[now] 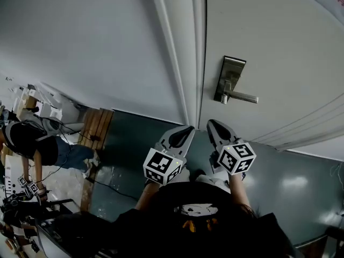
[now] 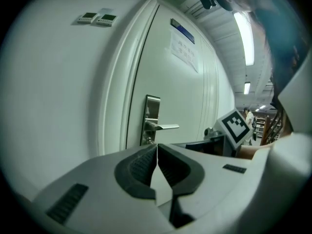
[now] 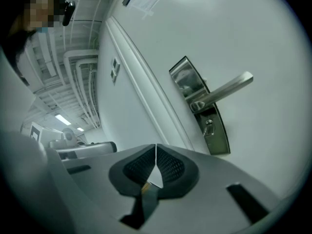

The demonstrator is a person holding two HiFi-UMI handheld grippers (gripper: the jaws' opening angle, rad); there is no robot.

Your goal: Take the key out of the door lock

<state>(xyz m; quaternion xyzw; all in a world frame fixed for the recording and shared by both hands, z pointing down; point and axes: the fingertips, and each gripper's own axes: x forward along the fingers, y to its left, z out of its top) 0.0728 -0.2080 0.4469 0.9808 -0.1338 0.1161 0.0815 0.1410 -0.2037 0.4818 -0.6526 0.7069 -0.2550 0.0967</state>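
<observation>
Head view: the left gripper (image 1: pixel 185 132) and right gripper (image 1: pixel 215 127) hang side by side below the lock plate (image 1: pixel 230 78) on the door (image 1: pixel 279 42), clear of it. The key cannot be made out here.

Left gripper view: jaws pressed together, empty, with the lock plate (image 2: pixel 151 112) beyond their tips.

Right gripper view: jaws pressed together, empty. A small silvery key (image 3: pixel 208 126) juts from the lock plate under the lever handle (image 3: pixel 226 88), apart from the tips.

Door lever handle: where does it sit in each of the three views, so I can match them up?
Head view: door lever handle, right of centre, pointing right.
Left gripper view: near centre, just above the jaws, pointing right.
Right gripper view: upper right, slanting up to the right.
Shared landmark: the steel lock plate behind the lever.
</observation>
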